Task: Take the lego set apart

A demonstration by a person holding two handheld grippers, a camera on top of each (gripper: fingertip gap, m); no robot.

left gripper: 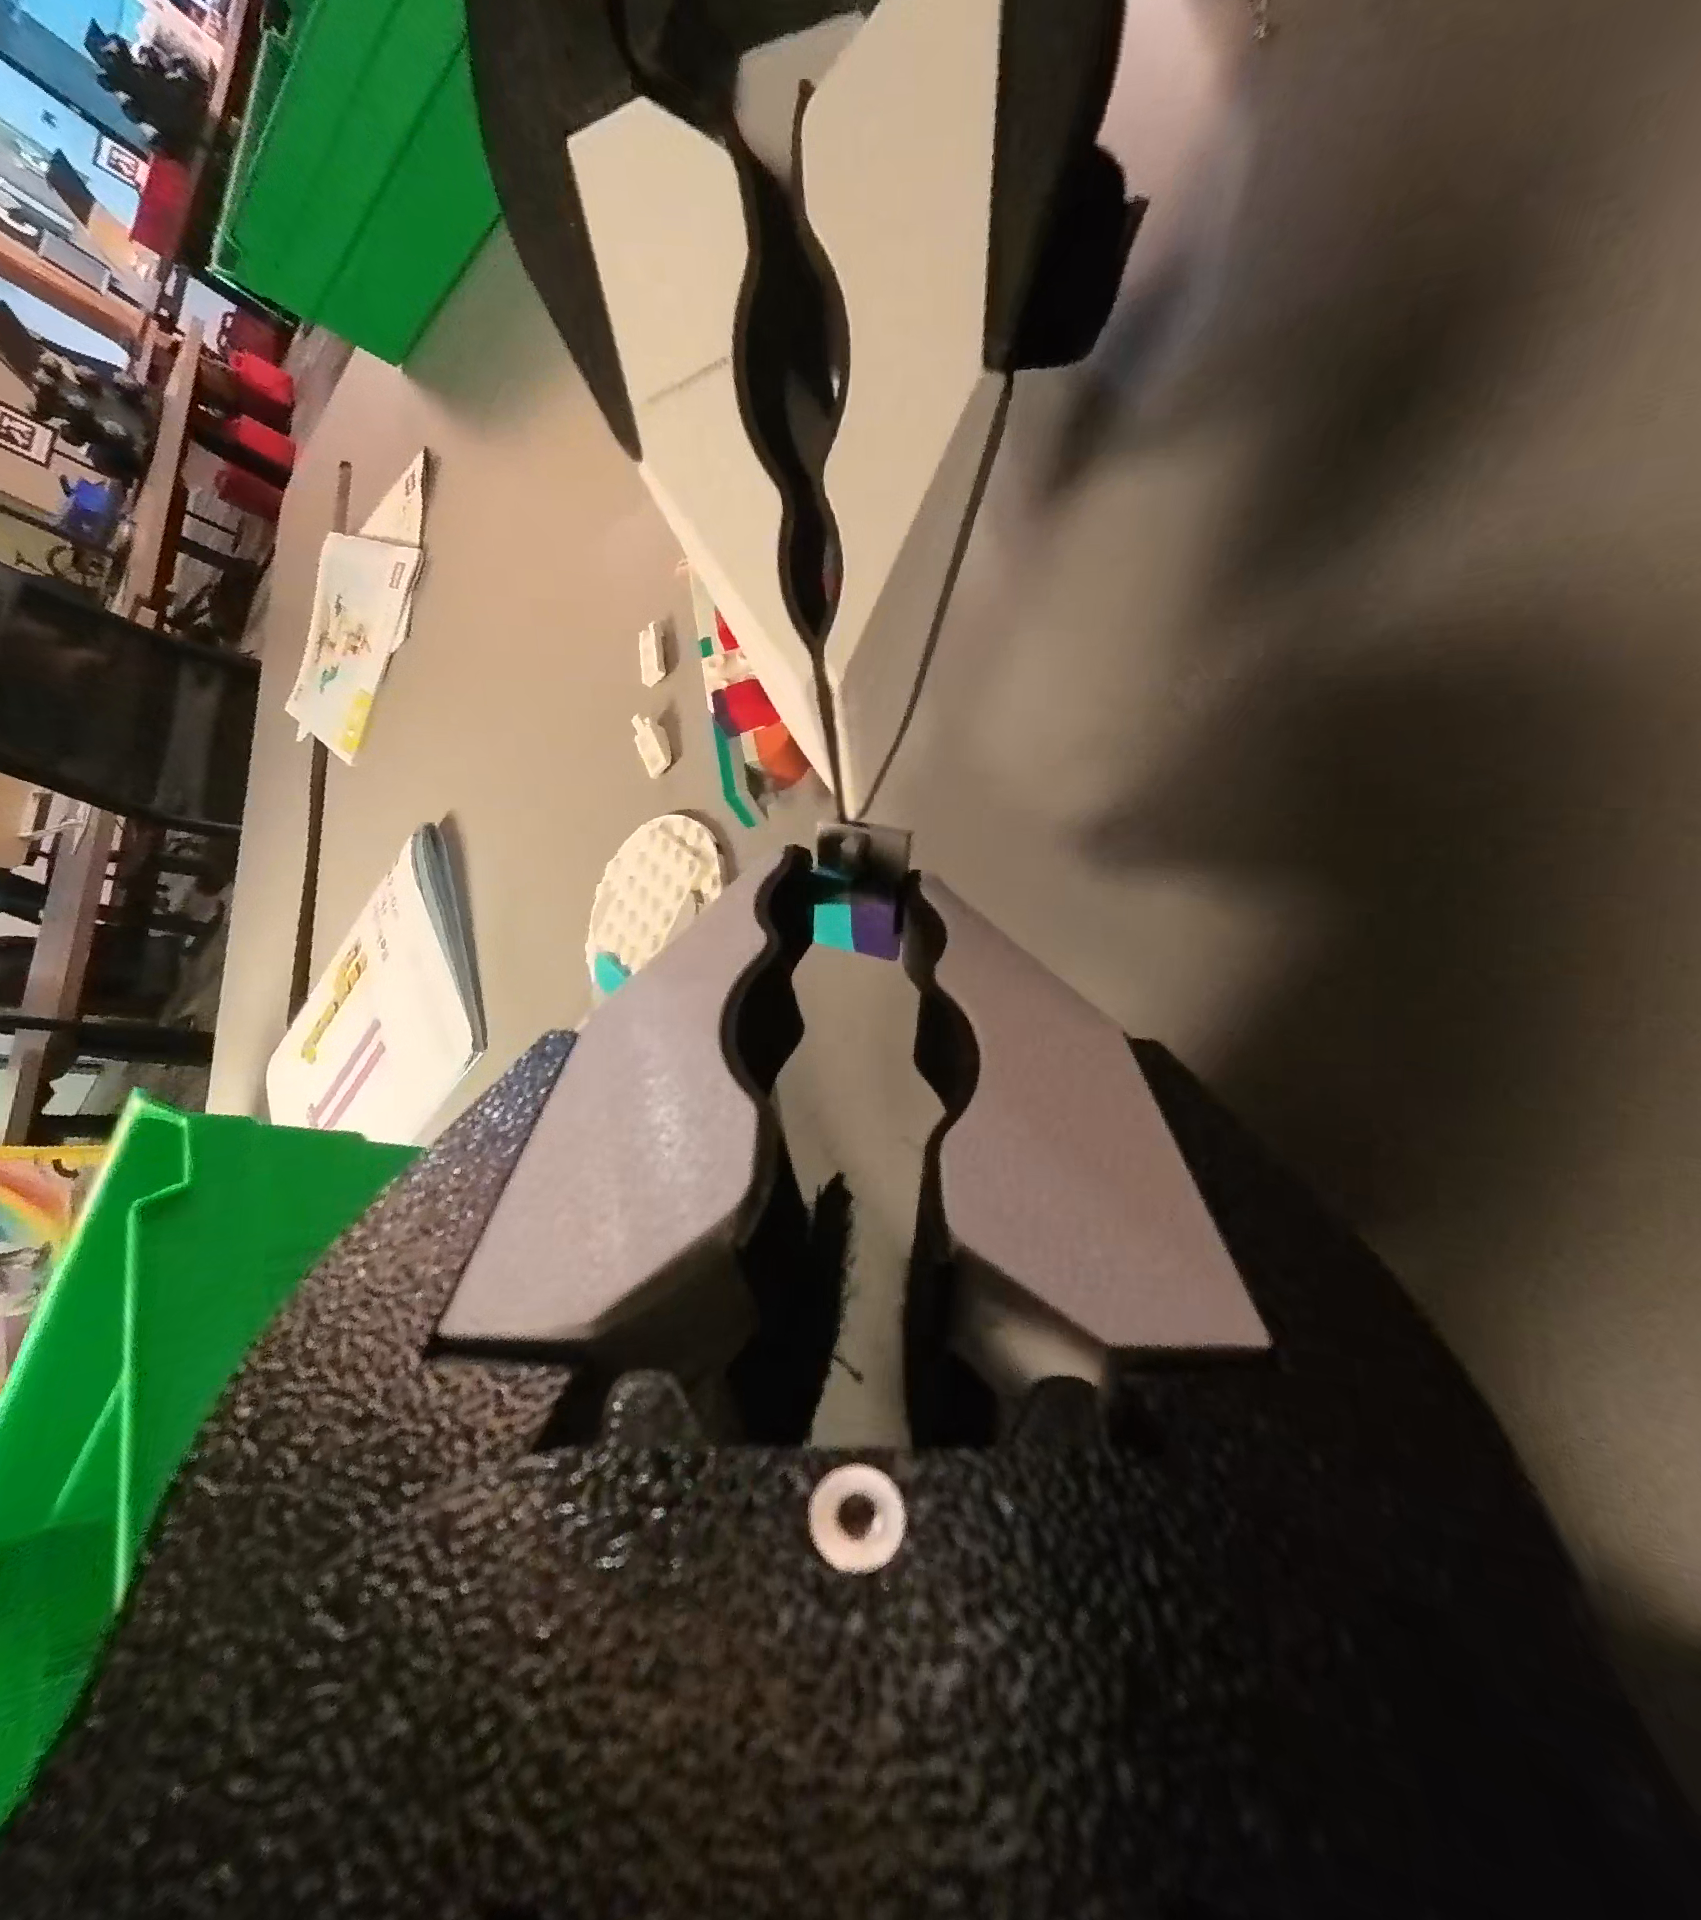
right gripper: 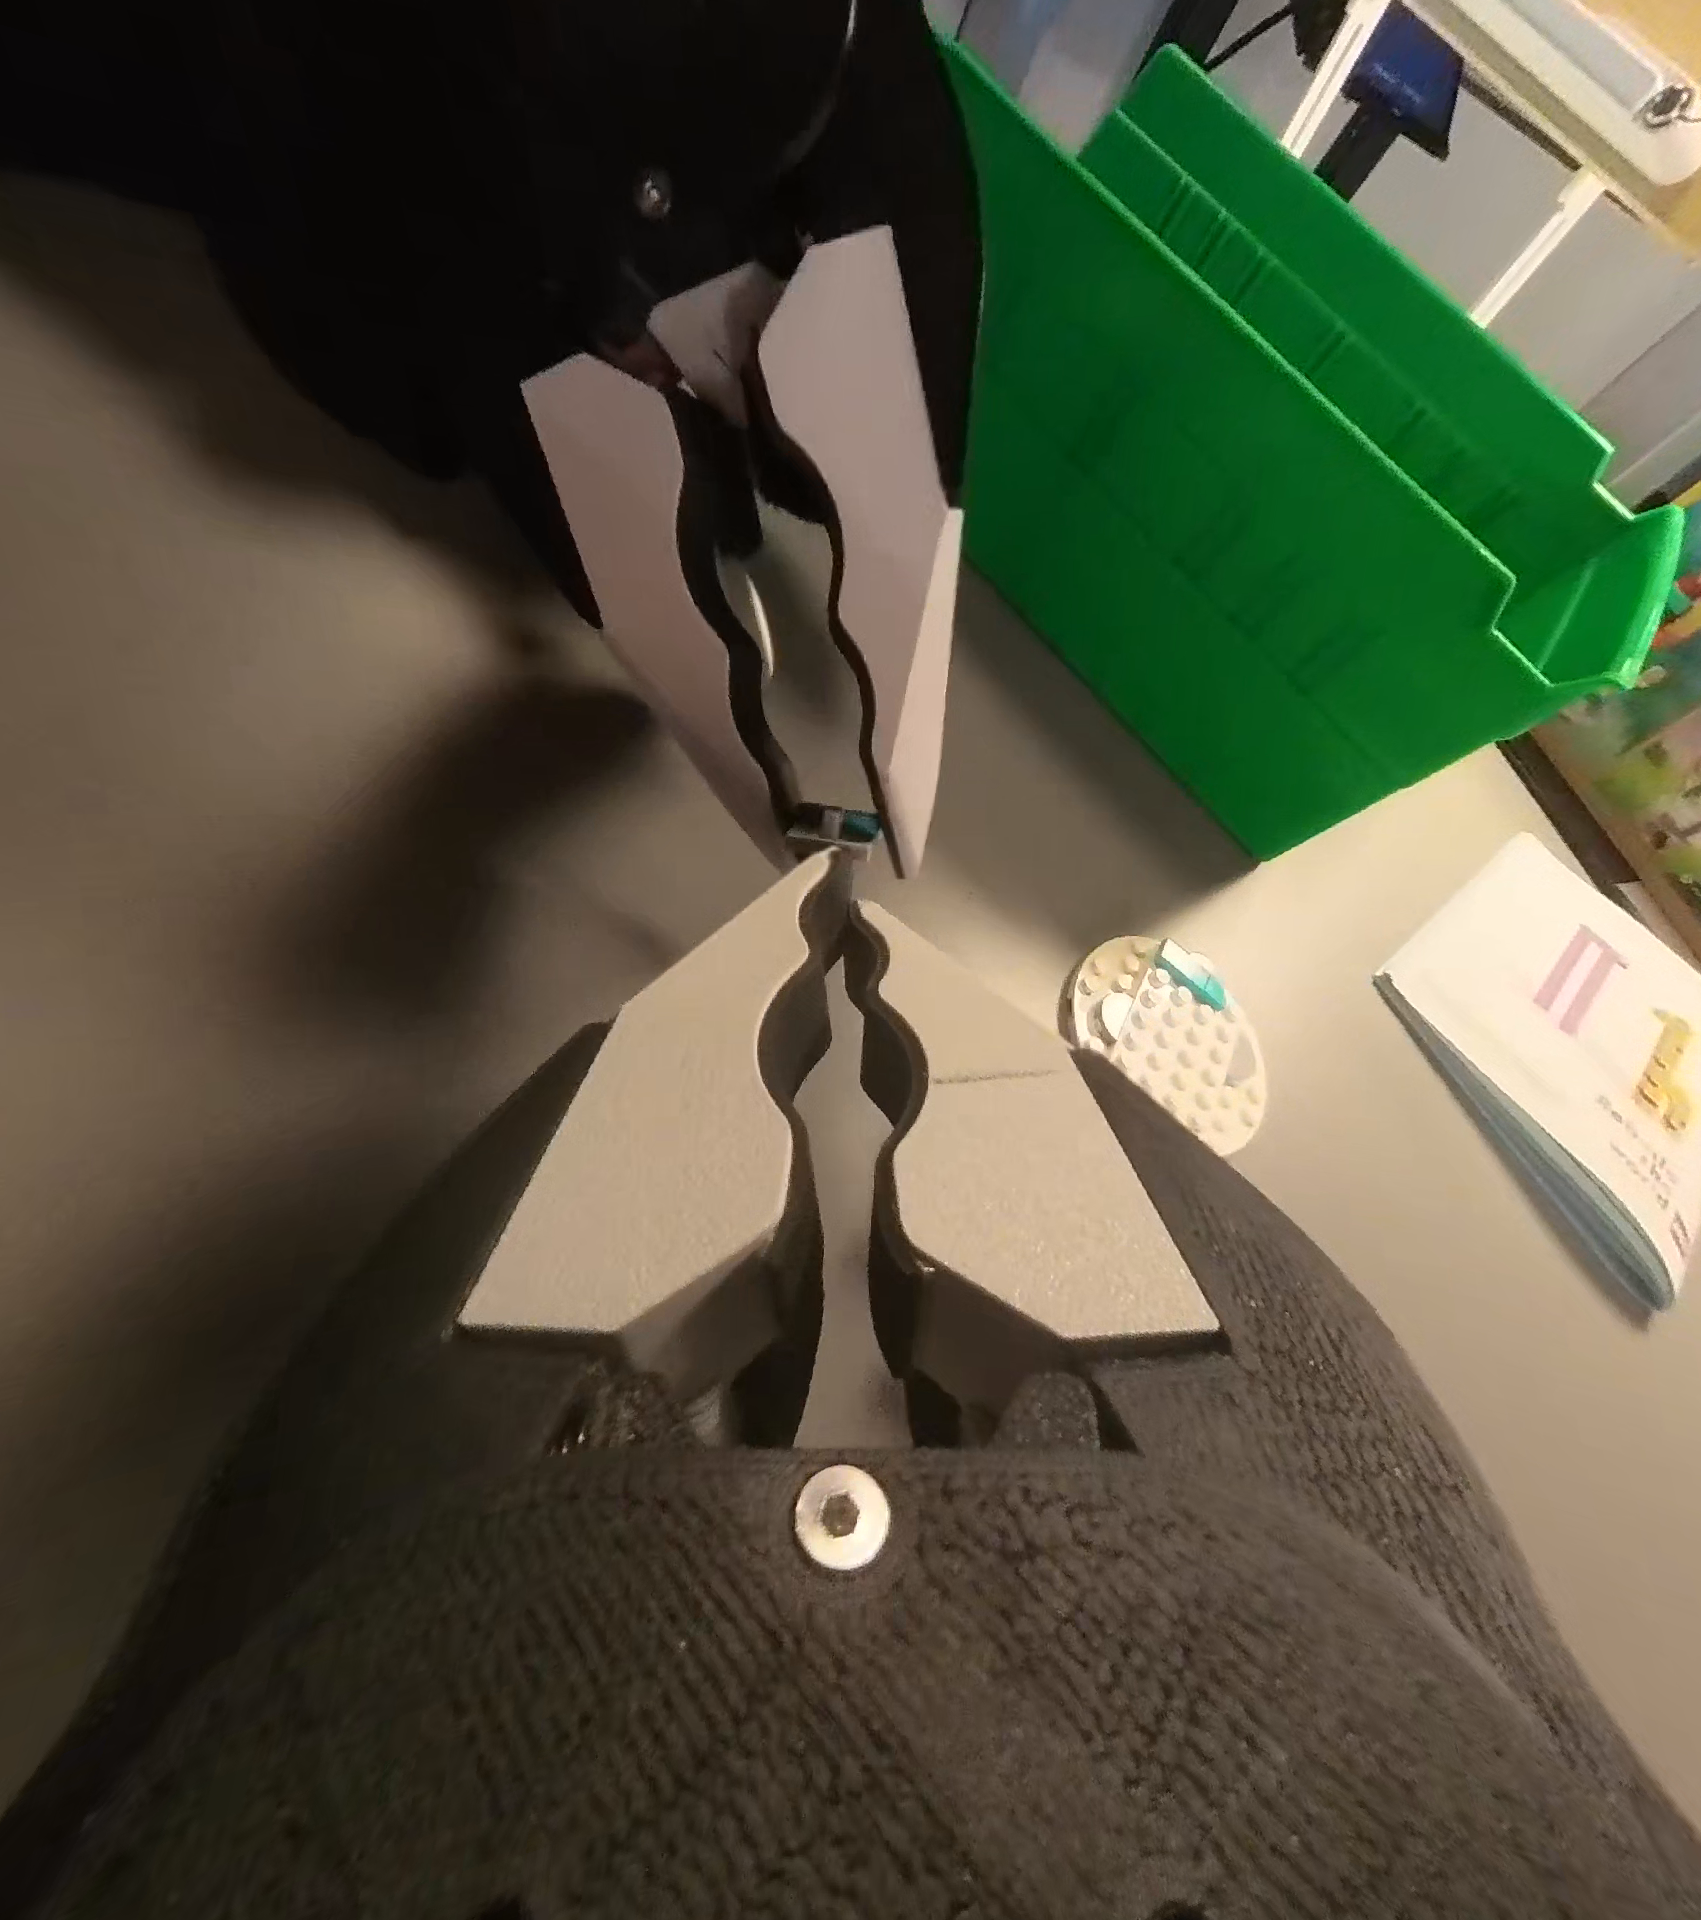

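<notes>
- A small teal-and-purple lego piece [left gripper: 856, 925] is pinched by the left gripper [left gripper: 854, 902], held above the desk [right gripper: 1189, 1507].
- A thin grey part [left gripper: 861, 840] at its 12 o'clock is pinched by the right gripper [right gripper: 838, 902].

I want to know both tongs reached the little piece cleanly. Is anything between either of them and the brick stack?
Nothing visible. The left tongs grip the teal and purple brick stack directly, and the right tongs pinch the small grey piece on its end, tip to tip.
</notes>
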